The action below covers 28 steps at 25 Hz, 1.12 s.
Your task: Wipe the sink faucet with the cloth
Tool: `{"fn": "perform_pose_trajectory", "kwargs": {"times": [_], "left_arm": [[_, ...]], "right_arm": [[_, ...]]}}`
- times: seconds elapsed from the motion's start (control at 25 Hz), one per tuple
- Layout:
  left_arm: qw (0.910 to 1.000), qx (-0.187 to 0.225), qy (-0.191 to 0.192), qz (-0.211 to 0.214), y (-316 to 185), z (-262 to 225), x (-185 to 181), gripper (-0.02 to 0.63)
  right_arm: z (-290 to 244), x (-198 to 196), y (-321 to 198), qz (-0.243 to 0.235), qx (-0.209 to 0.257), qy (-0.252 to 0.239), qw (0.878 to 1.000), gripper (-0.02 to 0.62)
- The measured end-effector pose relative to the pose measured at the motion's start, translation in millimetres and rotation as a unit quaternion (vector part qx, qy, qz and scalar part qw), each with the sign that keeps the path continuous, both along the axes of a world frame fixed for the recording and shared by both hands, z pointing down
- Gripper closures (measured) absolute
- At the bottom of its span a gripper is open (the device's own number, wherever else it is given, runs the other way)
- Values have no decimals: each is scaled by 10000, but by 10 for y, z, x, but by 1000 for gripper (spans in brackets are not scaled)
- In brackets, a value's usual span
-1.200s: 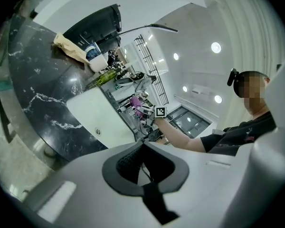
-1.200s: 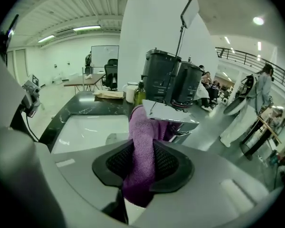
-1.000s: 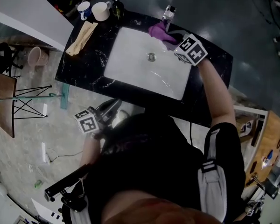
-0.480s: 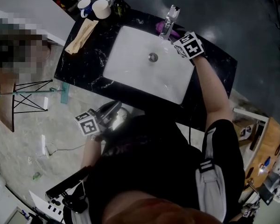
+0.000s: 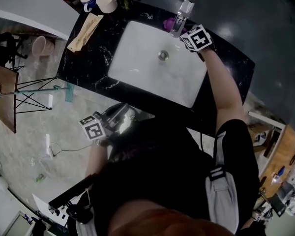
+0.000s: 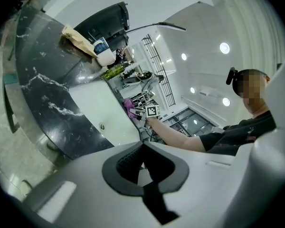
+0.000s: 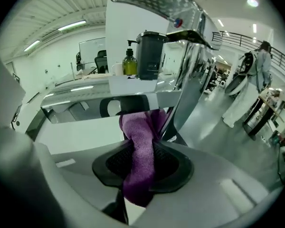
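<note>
**Cloth clamped in right jaws at foot of faucet; left gripper idle**

The right gripper (image 7: 143, 150) is found at the back rim of the sink (image 5: 146, 63), tilted downward toward the faucet (image 5: 180, 16). Its jaws are seen clenched on the purple cloth (image 7: 137, 127), which is pinched between the two pads. A short tail of the cloth hangs out behind the jaws. The forward end is bunched against the lower part of the chrome faucet column, on the side facing the basin. In the head view a small patch of purple is visible just beside the faucet base. The rest is covered there by the gripper's marker cube.

The left gripper (image 6: 143, 148) is held low and close to the person's body, off the near edge of the black marbled counter (image 5: 91, 65) and well apart from the sink. Its jaws are pressed together, and nothing is held between them.

The white basin is noted as bare apart from the drain (image 5: 162, 55), which sits near its middle. At the far left corner of the counter two mugs (image 5: 106, 2) are set side by side, with a green bottle (image 5: 124, 0) just beside them. A tan folded item (image 5: 83, 31) is laid on the counter left of the basin. What it is cannot be determined.
</note>
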<state>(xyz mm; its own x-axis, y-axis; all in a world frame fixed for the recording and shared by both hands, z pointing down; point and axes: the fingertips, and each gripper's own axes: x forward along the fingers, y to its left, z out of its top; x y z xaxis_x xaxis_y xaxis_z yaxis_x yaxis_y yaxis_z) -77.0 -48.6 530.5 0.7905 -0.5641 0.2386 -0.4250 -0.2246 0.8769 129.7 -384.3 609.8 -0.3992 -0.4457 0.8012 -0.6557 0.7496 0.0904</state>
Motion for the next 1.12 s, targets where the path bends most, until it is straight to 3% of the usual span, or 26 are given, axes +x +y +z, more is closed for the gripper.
{"fn": "perform_pose_trajectory", "kwargs": {"times": [0.2, 0.36, 0.44, 0.52, 0.68, 0.76, 0.88, 1.0, 1.12], "left_arm": [[9999, 121, 28, 105, 18, -70, 2, 606], [9995, 228, 106, 179, 30, -124, 6, 607], [9993, 268, 152, 203, 34, -147, 10, 606], [9992, 276, 182, 207, 41, -151, 6, 606], [9992, 282, 181, 217, 32, -139, 27, 606], [9993, 268, 148, 207, 33, -134, 36, 606], [9997, 185, 87, 116, 58, -119, 25, 607], [10000, 75, 27, -8, 69, -77, 11, 607], [9999, -63, -4, -128, 76, -1, 8, 607]], "right_arm": [[-432, 107, 122, 305, 126, -661, 9973, 483], [-852, 371, 339, 370, 338, -655, 9966, 485], [-1113, 538, 370, 619, 493, -965, 9922, 485], [-1458, 663, 279, 1030, 726, -1565, 9796, 485], [-1910, 703, -49, 1725, 1035, -2719, 9411, 485], [-1797, 619, -186, 1861, 870, -2891, 9350, 485], [-1348, 460, -303, 1922, 401, -2842, 9384, 483], [-1062, 445, -380, 2024, 189, -2971, 9330, 486], [-566, 460, -389, 2062, -157, -2451, 9472, 486]]}}
